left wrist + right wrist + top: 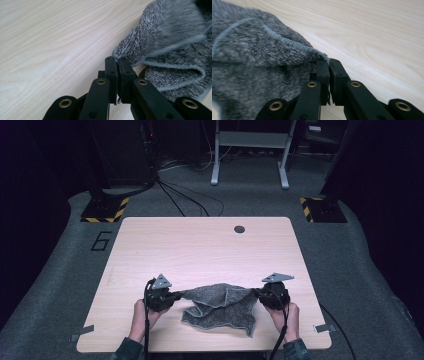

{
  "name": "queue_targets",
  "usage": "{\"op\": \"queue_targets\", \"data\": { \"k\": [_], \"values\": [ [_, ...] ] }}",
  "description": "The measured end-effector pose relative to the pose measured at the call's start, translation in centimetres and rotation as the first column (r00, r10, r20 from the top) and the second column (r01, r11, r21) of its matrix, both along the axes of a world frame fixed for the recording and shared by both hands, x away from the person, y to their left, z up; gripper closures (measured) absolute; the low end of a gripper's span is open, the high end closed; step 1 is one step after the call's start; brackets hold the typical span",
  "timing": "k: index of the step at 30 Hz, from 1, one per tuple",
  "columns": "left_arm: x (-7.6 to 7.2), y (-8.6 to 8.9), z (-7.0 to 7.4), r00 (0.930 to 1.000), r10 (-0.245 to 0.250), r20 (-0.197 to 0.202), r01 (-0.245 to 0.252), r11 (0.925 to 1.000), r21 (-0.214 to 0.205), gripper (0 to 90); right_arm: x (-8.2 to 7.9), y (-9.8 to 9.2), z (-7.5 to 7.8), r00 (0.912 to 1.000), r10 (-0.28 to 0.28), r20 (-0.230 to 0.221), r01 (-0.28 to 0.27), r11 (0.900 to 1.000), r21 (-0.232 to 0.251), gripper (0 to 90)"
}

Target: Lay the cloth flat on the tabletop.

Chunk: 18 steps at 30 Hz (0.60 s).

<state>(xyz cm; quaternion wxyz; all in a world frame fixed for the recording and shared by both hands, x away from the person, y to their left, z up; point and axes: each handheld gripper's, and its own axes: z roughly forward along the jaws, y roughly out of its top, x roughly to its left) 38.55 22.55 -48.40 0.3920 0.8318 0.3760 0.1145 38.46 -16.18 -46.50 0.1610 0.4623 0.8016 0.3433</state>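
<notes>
The grey towel (220, 307) sags onto the table (200, 245) (middle bunched). The left gripper (117, 61) and the right gripper (329, 62) each pinch an opposite corner, jaws pressed together.

This looks like a lab or test room, not a home. A pale wood surface (205, 245) stands alone on grey carpet (350, 270). At 11 and 1 o'clock from it sit black bases with yellow and black warning tape (106, 210). A number 6 (101, 241) is marked on the floor at 10 o'clock. Black cables (180, 195) run across the carpet. A grey metal frame (250, 150) stands at 12 o'clock. The room around is dark.
</notes>
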Motion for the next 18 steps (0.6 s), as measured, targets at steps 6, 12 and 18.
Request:
{"op": "queue_targets", "data": {
  "k": [6,12,18],
  "values": [
    [0.8,0.0,-1.1,0.9984,0.001,-0.057,-0.001,1.0000,-0.001,79.8,0.5,-0.2,-1.6,0.9976,0.000,-0.070,-0.002,0.9996,-0.030,72.4],
    [0.9,0.0,-1.3,0.9967,0.017,-0.079,-0.015,0.9995,0.027,54.0,0.3,0.1,-0.7,0.9990,0.017,-0.041,-0.017,0.9999,-0.003,61.2],
    [1.0,0.2,-1.3,0.9955,0.029,-0.090,-0.025,0.9984,0.052,41.0,-1.0,1.2,0.8,0.9974,0.071,-0.011,-0.071,0.9974,0.009,50.2]
  ]
}}
